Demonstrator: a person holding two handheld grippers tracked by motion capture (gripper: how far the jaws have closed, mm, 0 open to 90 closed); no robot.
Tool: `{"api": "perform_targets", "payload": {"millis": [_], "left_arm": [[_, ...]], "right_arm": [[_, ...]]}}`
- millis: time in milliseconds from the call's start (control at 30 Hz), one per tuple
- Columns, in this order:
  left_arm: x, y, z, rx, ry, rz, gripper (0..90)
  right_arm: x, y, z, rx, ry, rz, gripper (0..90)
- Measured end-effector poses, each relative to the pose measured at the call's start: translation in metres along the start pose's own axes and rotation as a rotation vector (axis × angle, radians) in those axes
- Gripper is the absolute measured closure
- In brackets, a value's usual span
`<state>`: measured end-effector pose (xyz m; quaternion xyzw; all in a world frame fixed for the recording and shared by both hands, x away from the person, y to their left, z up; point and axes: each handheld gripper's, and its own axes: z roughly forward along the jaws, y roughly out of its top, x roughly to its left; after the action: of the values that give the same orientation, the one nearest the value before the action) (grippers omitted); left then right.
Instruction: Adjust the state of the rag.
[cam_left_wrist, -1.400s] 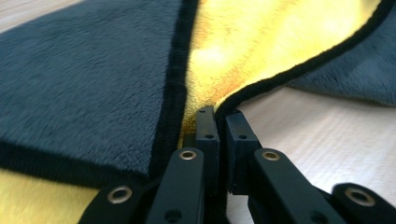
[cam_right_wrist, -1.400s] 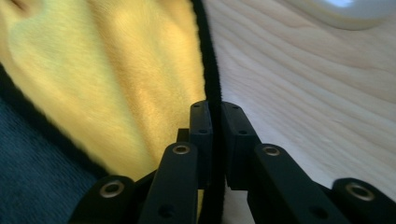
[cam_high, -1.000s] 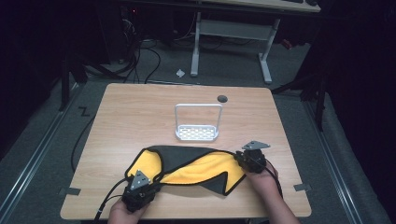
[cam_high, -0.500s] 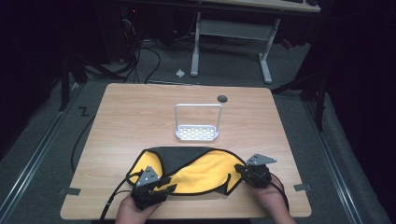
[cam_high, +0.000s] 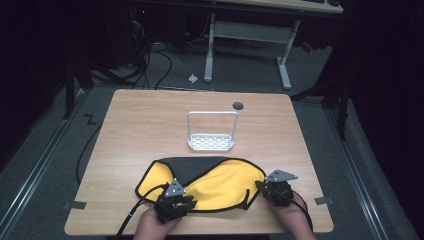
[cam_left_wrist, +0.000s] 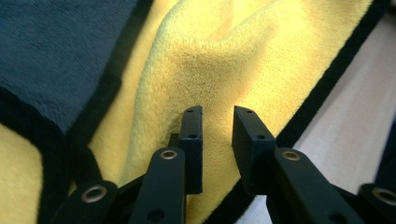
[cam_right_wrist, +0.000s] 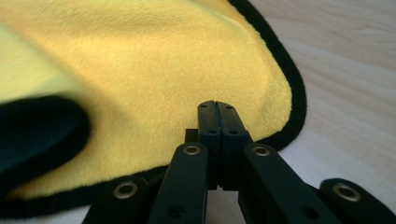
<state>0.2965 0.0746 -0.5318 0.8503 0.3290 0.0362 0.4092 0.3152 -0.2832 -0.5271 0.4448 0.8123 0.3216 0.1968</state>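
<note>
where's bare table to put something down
Free: the table's left stretch beside the rack, the right stretch past it, and the far strip behind it up to a small dark disc. Crowded: the near edge, under the cloth and both grippers.

Both tongs are showing black, flat-padded jaws on brass-riveted linkage arms; left tongs (cam_high: 176, 199) and right tongs (cam_high: 276, 186) are each wearing a grey three-cornered plate, black cables trailing.

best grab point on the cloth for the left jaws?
The raised yellow fold of the cloth, just ahead of the left gripper. It stands up off the table, so come in low from the near edge, one jaw each side.
</note>
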Motion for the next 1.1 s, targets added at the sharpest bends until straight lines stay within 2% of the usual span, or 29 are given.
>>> {"api": "perform_targets", "payload": {"millis": [133, 200, 267, 333, 400, 433, 500, 567, 600, 667, 700, 800, 867, 933, 1033, 1100], "left_arm": [[-0.006, -0.009, -0.006, -0.009, -0.008, -0.008, 74.8], [-0.008, -0.012, -0.008, -0.007, -0.014, -0.007, 74.7], [-0.009, -0.012, -0.009, -0.008, -0.018, -0.011, 73.4], [-0.008, -0.011, -0.013, -0.012, -0.032, -0.016, 70.5], [-0.005, -0.007, -0.022, -0.046, -0.010, -0.014, 68.2], [0.001, -0.005, -0.030, -0.075, 0.015, -0.021, 67.9], [0.015, -0.003, -0.043, -0.104, 0.063, -0.029, 67.7], [0.039, -0.006, -0.057, -0.131, 0.149, -0.066, 70.0], [0.047, -0.007, -0.059, -0.133, 0.173, -0.082, 71.5], [0.066, -0.010, -0.060, -0.111, 0.239, -0.115, 74.1], [0.075, -0.011, -0.057, -0.091, 0.254, -0.127, 75.4], [0.087, -0.010, -0.046, -0.036, 0.291, -0.133, 80.8], [0.088, -0.011, -0.042, -0.033, 0.289, -0.136, 84.5], [0.085, -0.011, -0.041, -0.029, 0.275, -0.135, 84.7], [0.071, -0.012, -0.036, -0.027, 0.234, -0.107, 84.6], [0.055, -0.011, -0.029, -0.023, 0.172, -0.088, 84.4]], "right_arm": [[-0.016, 0.012, 0.013, -0.009, -0.041, 0.010, 90.0], [-0.025, 0.017, 0.020, -0.014, -0.062, 0.034, 90.0], [-0.032, 0.020, 0.024, -0.025, -0.057, 0.064, 90.0], [-0.033, 0.022, 0.025, -0.020, -0.069, 0.065, 89.5], [-0.028, 0.022, 0.022, -0.023, -0.069, 0.048, 85.2], [-0.026, 0.022, 0.020, -0.030, -0.065, 0.035, 84.6], [-0.014, 0.022, 0.011, -0.051, -0.034, 0.022, 83.5], [-0.002, 0.020, 0.005, -0.070, 0.018, 0.012, 83.1], [0.005, 0.018, 0.003, -0.070, 0.038, 0.003, 83.2], [0.017, 0.016, 0.001, -0.061, 0.071, -0.018, 83.3], [0.023, 0.016, 0.001, -0.055, 0.083, -0.034, 83.6], [0.037, 0.016, 0.003, -0.032, 0.098, -0.066, 85.9], [0.040, 0.014, 0.010, 0.006, 0.078, -0.097, 87.6], [0.035, 0.013, 0.011, 0.002, 0.076, -0.071, 88.4], [0.023, 0.010, 0.008, 0.004, 0.021, -0.052, 89.3], [0.010, 0.005, 0.004, 0.005, -0.013, -0.019, 89.4]]}}
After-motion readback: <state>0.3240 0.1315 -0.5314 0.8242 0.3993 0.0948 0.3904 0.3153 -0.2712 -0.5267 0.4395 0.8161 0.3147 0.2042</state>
